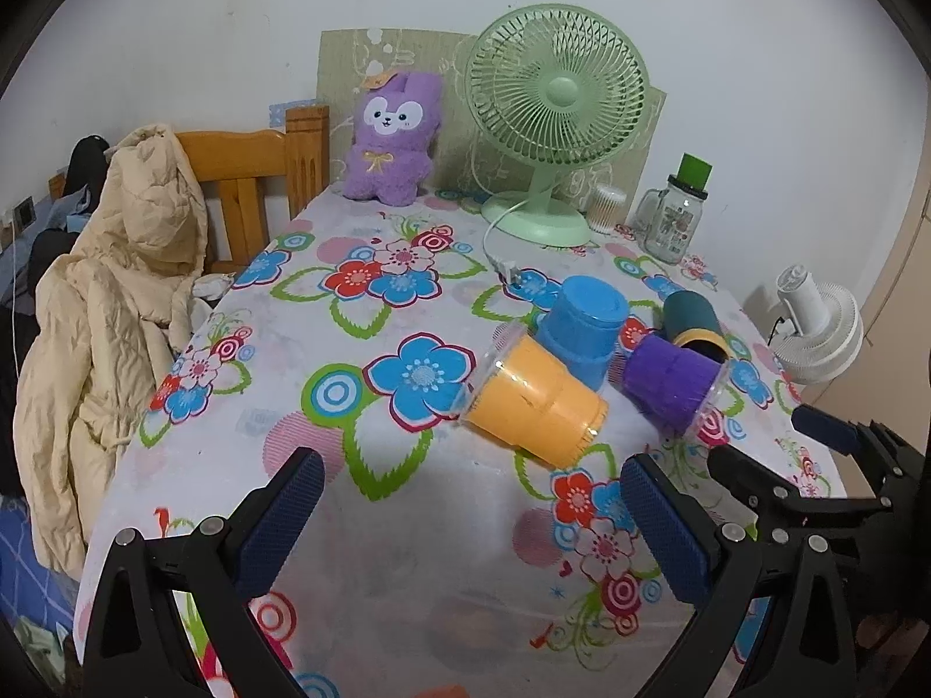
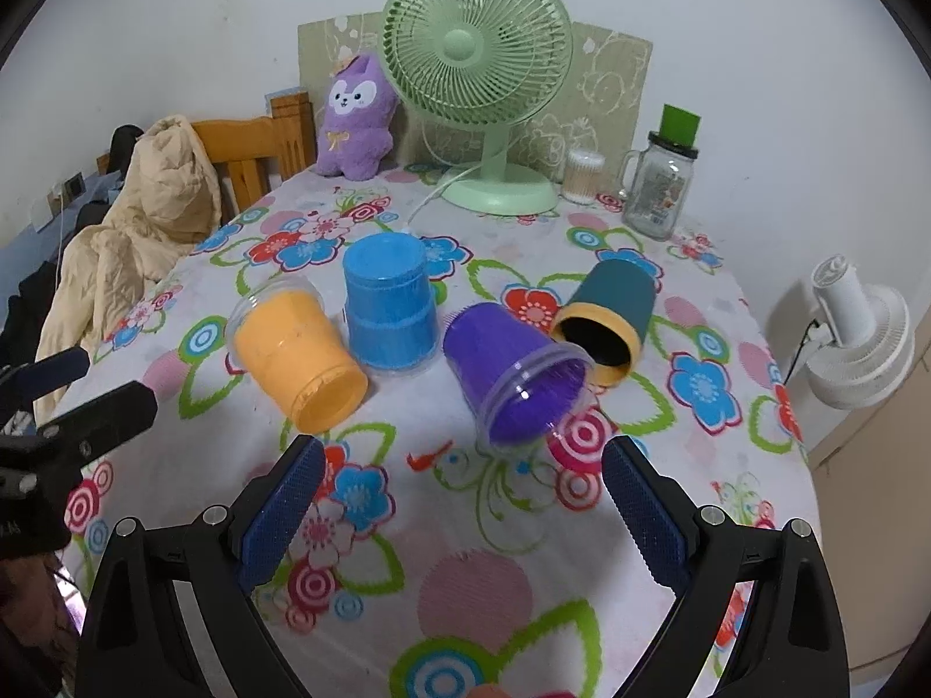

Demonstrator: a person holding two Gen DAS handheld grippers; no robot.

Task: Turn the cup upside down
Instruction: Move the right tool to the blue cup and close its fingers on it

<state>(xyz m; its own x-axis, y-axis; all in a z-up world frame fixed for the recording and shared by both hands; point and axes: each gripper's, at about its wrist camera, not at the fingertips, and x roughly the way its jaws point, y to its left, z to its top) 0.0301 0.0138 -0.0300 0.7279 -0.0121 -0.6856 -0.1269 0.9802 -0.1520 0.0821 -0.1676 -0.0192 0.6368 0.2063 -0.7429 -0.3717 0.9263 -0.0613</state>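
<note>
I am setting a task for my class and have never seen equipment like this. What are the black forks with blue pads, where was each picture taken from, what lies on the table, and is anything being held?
No robot here: a person holds a two-finger gripper in each hand, with a camera looking along its fingers. One picture comes from the left gripper, the other from the right gripper. Both are open and hold nothing.

On the flowered tablecloth lie four cups. The orange cup, purple cup and dark teal cup lie on their sides; the blue cup stands mouth down. Behind them are a green fan, a purple plush toy and a glass jar.
</note>
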